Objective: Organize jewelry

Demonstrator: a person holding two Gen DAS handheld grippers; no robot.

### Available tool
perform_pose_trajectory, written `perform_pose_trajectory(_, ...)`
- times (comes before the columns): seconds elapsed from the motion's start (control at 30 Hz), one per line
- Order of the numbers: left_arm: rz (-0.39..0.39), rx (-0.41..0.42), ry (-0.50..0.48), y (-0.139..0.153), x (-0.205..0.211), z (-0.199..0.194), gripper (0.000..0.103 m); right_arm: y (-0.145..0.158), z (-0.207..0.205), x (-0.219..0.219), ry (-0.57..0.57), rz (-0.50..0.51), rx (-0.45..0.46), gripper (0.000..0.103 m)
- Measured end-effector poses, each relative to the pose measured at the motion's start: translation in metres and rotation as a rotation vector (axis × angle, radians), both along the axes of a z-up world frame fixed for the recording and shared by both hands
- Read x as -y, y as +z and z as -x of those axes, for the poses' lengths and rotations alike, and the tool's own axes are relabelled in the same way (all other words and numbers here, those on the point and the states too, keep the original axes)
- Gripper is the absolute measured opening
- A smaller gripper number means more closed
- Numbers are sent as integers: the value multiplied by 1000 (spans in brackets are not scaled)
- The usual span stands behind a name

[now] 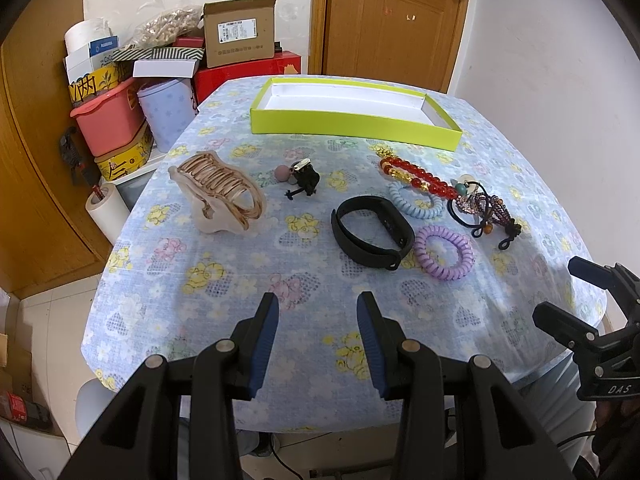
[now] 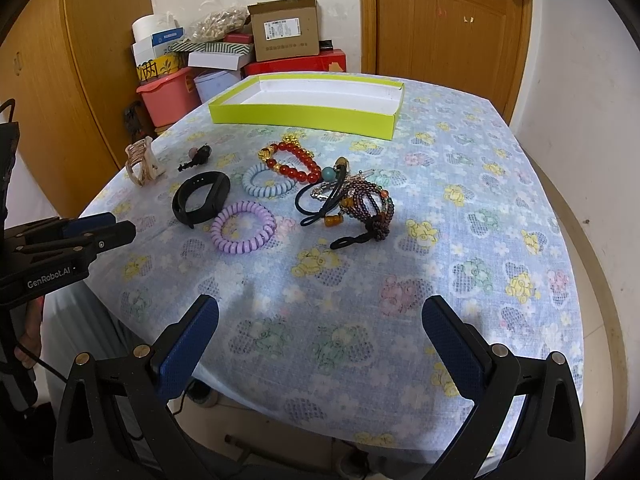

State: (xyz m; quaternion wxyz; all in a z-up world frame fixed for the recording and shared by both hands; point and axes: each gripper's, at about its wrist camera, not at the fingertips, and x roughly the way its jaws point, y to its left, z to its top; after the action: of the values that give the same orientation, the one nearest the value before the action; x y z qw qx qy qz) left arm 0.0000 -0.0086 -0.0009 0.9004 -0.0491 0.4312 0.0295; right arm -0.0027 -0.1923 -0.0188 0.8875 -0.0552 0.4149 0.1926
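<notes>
Lying loose mid-table: glossy red beads, black rubbery band, ribbed lilac coil, blue coil, dark bead tangle. Beyond them, shallow lime tray, long axis crosswise. Ahead of right gripper, spread wide, empty, likely nearer; left gripper parted, empty.

A matt, flower-printed cloth covers the table. The lime tray looks like smooth cardboard, white inside. Glossy red beads shine like glass; the lilac coil tie is smooth plastic; the black wristband is matt rubber.
</notes>
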Motion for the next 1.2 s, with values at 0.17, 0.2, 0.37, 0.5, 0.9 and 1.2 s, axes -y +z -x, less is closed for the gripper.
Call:
perform_pose_trajectory(0.17, 0, 1, -1, 0, 2, 1, 43, 0, 0, 0, 1, 1, -1, 102)
perform_pose_trajectory(0.2, -1, 1, -2, 0, 2, 1, 43, 0, 0, 0, 1, 1, -1, 102)
perform_pose_trajectory(0.37, -2, 1, -3, -1, 3, 1, 43, 0, 0, 0, 0, 1, -1, 102)
perform_pose_trajectory(0.5, 0, 1, -3, -1, 4, 2, 43, 0, 0, 0, 0, 1, -1, 102)
perform_pose_trajectory(0.9, -1, 1, -3, 0, 3, 2, 43, 1, 0, 0, 1, 1, 0, 102)
perform_pose_trajectory(1.2, 14, 2, -3, 0, 0, 5, 43, 2, 0, 0, 4, 1, 3, 102)
